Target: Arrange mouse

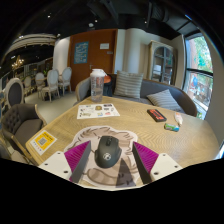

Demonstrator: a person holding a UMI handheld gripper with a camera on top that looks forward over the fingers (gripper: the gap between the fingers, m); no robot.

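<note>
A black computer mouse [108, 153] with a round logo on its back lies on a pale patterned mouse mat [98, 178] at the near edge of a round wooden table [130, 130]. My gripper [111, 146] is open. The mouse stands between the fingers, with a small gap on each side. The magenta pads [78, 155] flank it left and right. The mouse rests on the mat by itself.
On the table are a yellow book [42, 141] at the left, a printed sheet [97, 111] at the far side, a dark red case [156, 115], a white object [179, 118] and a teal item [172, 127] at the right. A sofa [150, 93] and chairs [50, 82] stand beyond.
</note>
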